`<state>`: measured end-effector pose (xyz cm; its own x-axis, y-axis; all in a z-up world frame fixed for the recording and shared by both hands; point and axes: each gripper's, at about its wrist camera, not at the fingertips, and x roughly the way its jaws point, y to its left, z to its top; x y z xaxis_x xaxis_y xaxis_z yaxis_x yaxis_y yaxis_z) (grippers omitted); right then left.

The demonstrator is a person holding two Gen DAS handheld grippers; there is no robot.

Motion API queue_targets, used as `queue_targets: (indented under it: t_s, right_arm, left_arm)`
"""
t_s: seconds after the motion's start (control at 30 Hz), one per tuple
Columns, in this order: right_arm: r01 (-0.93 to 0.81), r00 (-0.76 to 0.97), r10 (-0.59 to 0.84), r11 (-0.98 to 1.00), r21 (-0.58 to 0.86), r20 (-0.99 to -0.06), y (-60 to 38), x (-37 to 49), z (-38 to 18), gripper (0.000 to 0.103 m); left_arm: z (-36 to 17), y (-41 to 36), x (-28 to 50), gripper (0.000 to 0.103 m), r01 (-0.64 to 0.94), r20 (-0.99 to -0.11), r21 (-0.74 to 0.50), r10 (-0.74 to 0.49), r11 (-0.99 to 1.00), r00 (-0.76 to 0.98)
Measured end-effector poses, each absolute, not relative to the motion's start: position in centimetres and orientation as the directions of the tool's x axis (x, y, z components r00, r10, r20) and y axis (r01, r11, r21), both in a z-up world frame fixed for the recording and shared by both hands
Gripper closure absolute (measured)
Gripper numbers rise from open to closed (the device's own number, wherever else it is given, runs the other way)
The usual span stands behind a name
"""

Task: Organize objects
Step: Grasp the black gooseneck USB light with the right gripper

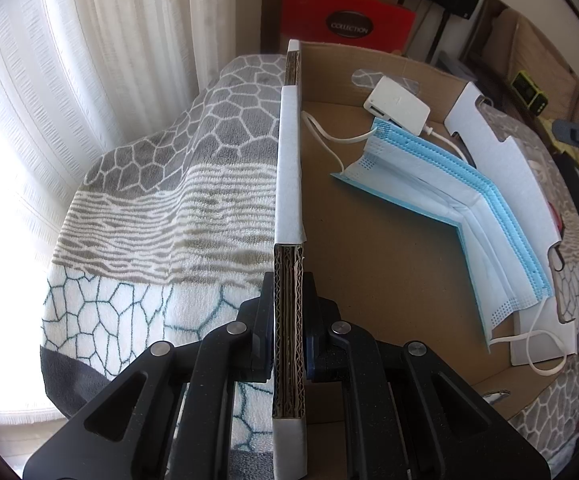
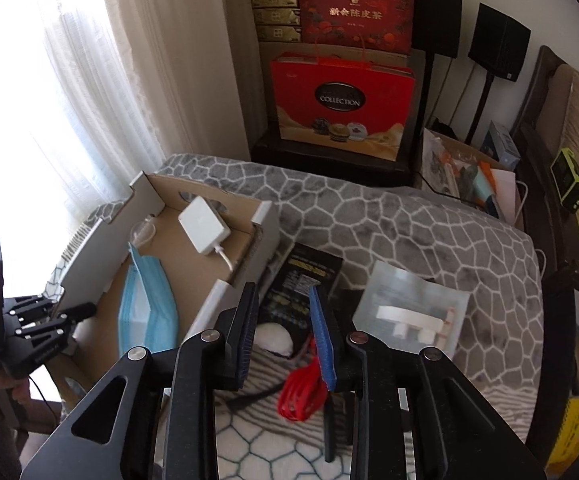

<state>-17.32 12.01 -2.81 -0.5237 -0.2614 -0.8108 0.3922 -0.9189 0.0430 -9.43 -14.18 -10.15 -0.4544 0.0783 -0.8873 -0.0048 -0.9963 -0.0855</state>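
My left gripper [image 1: 287, 280] is shut on the corrugated side wall [image 1: 289, 160] of an open cardboard box, one finger inside and one outside. On the box floor lie a stack of blue face masks [image 1: 469, 216] and a white charger [image 1: 397, 106] with its cable. The right wrist view shows the same box [image 2: 233, 284], masks [image 2: 145, 312], charger [image 2: 203, 230] and left gripper [image 2: 81, 312]. My right gripper [image 2: 283, 292] is open with nothing between its fingers, above a black packet [image 2: 313, 268], a white round thing [image 2: 273, 340] and a red coiled item [image 2: 301, 396] lying on the blanket beside the box.
A clear packet with white parts [image 2: 413, 312] lies right of the black packet on the patterned blanket [image 2: 409, 220]. Red gift bags [image 2: 341, 108] and black speakers on stands [image 2: 497, 48] stand behind. Curtains [image 2: 89, 80] hang at the left. A cluttered box [image 2: 469, 176] sits at the right.
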Motion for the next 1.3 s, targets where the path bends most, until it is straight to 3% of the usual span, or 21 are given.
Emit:
queue_targets:
  t_s: [0.1, 0.3, 0.8, 0.93, 1.3]
  right_arm:
    - [0.37, -0.513, -0.232, -0.929, 0.03, -0.826, 13.5, -16.7, -3.6, 0.068]
    - [0.337, -0.494, -0.195, -0.941, 0.02, -0.847, 16.0, -15.8, -5.2, 0.064]
    - [0.346, -0.427, -0.237, -0.934, 0.085, -0.873, 18.3, -13.0, -8.3, 0.064]
    - [0.358, -0.419, -0.235, -0.93, 0.078, -0.877, 18.4, -12.3, -8.8, 0.076]
    - [0.387, -0.39, -0.227, -0.92, 0.065, -0.892, 17.6, -11.9, -10.8, 0.092]
  left_arm:
    - [-10.1, -14.2, -9.4, 0.093, -0.004, -0.887, -0.085, 0.078, -0.996, -0.454]
    - [-10.2, -14.1, -9.4, 0.093, -0.003, -0.888, -0.083, 0.075, -0.997, -0.454]
    - [-10.3, -14.2, -9.4, 0.093, -0.001, -0.89, -0.08, 0.072, -0.997, -0.45]
    - [-10.3, -14.3, -9.4, 0.093, 0.001, -0.89, -0.078, 0.07, -0.997, -0.45]
    - [-10.3, -14.3, -9.5, 0.093, 0.004, -0.891, -0.075, 0.066, -0.997, -0.448]
